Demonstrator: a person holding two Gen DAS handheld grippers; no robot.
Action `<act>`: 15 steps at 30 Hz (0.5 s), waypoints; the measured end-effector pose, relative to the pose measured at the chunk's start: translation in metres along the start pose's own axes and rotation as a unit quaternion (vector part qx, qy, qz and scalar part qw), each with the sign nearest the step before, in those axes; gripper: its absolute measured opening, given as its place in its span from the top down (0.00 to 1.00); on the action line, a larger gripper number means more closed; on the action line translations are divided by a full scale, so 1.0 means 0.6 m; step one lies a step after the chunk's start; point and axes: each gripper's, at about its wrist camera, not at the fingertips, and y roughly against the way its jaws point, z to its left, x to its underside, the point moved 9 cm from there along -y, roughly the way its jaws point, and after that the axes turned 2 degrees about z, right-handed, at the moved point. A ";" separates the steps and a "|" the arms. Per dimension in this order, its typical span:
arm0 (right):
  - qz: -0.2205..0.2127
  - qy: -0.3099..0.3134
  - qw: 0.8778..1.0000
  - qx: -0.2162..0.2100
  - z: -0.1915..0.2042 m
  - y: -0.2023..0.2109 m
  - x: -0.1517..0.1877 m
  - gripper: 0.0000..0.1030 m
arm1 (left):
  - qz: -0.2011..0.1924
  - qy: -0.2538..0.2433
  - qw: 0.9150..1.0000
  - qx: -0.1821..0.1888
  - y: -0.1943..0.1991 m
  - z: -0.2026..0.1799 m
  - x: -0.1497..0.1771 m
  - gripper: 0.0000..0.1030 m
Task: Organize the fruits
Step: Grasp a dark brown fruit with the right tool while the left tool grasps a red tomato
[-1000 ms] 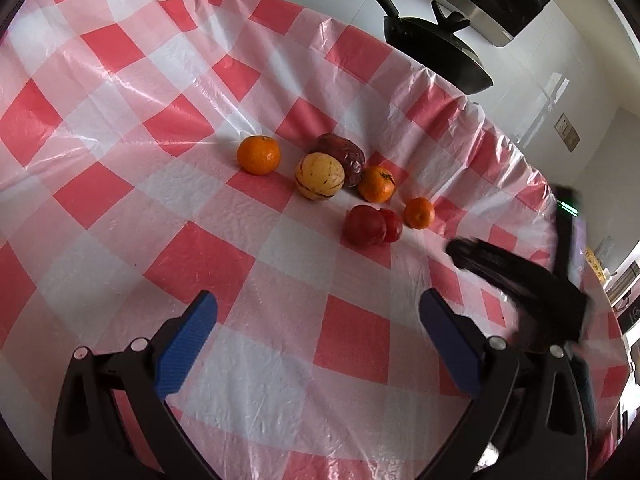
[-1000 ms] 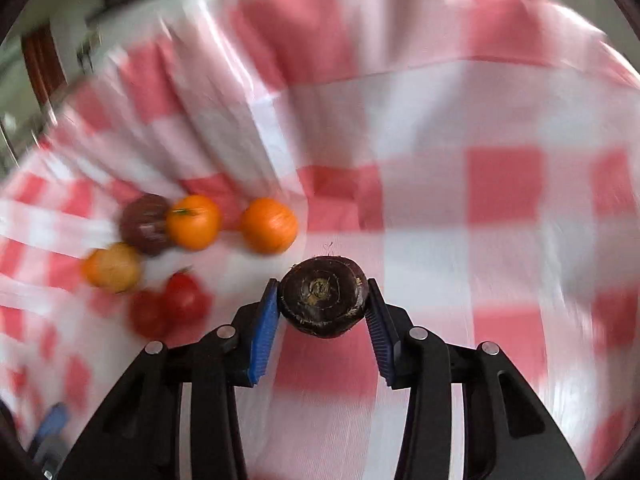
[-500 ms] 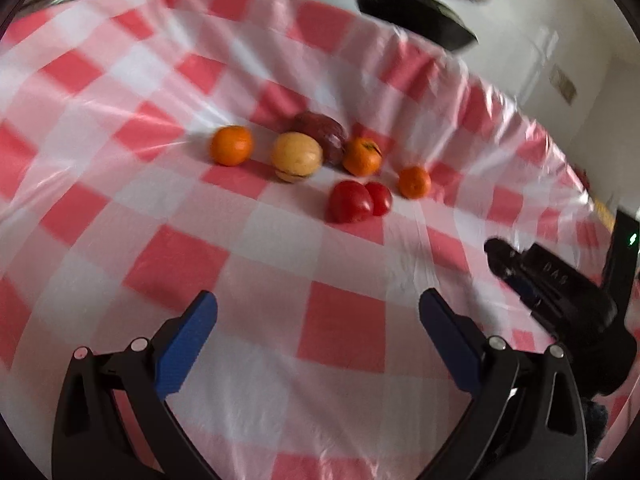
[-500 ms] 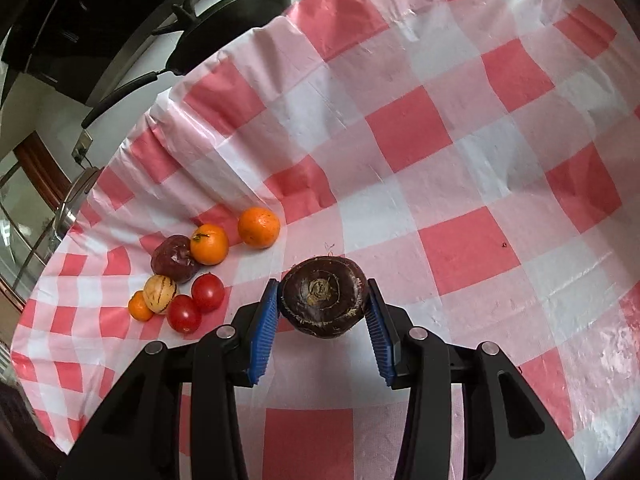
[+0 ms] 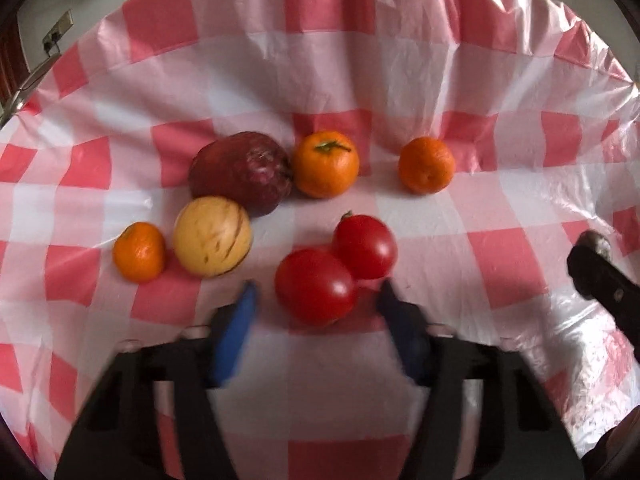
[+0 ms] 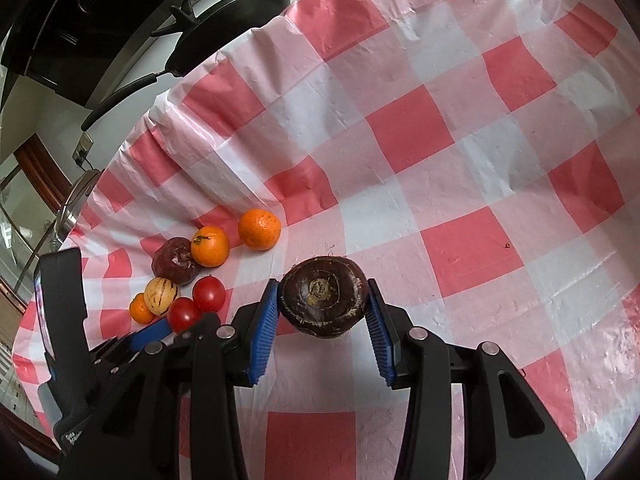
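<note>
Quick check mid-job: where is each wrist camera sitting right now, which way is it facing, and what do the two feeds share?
Left wrist: low over the checked cloth, facing the fruit cluster; its open fingers flank the near tomato.
Right wrist: higher, facing across the table toward the pan; its fingers clamp a dark round fruit.
Shared: the cluster, including the striped yellow fruit; each view shows the other gripper.

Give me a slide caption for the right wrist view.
Right gripper holds a dark round fruit above the checked tablecloth, away from the fruit cluster.

R tool (image 6: 323, 320) clamps dark round fruit (image 6: 323, 297) above checkered bench (image 6: 440, 184). Fruit cluster (image 6: 200, 272) far left. L tool (image 6: 150, 332) beside it.
</note>
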 end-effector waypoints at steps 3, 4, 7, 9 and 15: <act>0.000 0.000 1.000 -0.001 0.001 -0.001 0.000 0.59 | -0.017 0.022 1.000 0.006 0.017 0.008 0.014 0.64; -0.001 0.000 1.000 -0.002 0.001 -0.001 0.000 0.59 | -0.029 0.025 0.999 0.002 0.031 0.011 0.023 0.64; 0.000 0.001 1.000 -0.002 0.002 -0.002 0.001 0.59 | -0.061 0.044 0.997 -0.003 0.085 0.018 0.063 0.64; 0.001 0.001 1.000 -0.002 0.002 -0.003 0.001 0.59 | -0.074 0.065 0.995 -0.004 0.114 0.023 0.094 0.64; 0.000 0.001 1.000 -0.003 0.002 -0.002 0.001 0.59 | -0.106 0.111 0.988 -0.007 0.161 0.041 0.133 0.64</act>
